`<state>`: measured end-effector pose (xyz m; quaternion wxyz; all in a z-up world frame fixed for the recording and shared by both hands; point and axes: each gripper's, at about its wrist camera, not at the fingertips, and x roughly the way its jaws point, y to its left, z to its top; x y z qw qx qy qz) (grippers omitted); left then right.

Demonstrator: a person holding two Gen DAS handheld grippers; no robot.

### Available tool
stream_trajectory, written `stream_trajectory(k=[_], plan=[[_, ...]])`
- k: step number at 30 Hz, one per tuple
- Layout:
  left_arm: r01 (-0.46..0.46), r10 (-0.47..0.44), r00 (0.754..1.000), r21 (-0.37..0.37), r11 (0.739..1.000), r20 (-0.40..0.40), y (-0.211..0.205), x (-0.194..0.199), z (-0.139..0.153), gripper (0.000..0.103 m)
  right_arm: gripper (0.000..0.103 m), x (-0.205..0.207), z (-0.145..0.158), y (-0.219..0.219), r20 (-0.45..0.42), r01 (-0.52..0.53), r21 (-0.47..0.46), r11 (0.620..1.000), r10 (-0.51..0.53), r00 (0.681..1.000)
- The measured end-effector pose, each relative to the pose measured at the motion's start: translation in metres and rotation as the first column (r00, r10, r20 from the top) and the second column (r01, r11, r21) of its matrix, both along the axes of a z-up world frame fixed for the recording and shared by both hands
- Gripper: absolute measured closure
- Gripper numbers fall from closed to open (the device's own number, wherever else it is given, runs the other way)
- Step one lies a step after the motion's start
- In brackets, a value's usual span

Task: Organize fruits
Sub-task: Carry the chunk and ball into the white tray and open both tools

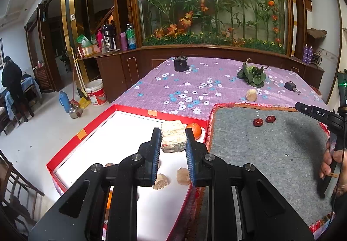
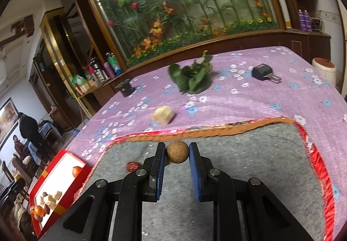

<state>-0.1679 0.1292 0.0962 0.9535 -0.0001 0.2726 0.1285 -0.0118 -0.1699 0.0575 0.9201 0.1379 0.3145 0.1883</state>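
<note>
My left gripper (image 1: 173,139) is shut on a pale layered block (image 1: 173,139) and holds it over the red-rimmed white box (image 1: 95,128). An orange (image 1: 194,130) lies in the box behind it, with tan chunks (image 1: 161,181) below the jaws. My right gripper (image 2: 176,152) is shut on a round brown fruit (image 2: 176,151) above the grey felt tray (image 2: 249,154). Two red dates (image 1: 258,122) lie on the tray's felt (image 1: 271,154); one date (image 2: 132,166) shows left of the right gripper. The right gripper also shows in the left wrist view (image 1: 312,112).
The table has a purple flowered cloth (image 2: 238,100). On it lie a tan lump (image 2: 163,115), leafy greens (image 2: 193,78), a black key fob (image 2: 263,72) and a black cylinder (image 1: 180,64). The box (image 2: 58,184) with fruits sits left of the tray.
</note>
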Motion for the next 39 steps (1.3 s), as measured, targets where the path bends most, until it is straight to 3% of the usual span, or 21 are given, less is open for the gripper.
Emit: stream_trajectory(k=[39], plan=[[-0.028, 0.027, 1.000, -0.021, 0.999, -0.006, 0.014, 0.001, -0.010, 0.082, 0.082, -0.013, 0.001, 0.026, 0.008, -0.059, -0.021, 0.998, 0.060, 0.998]])
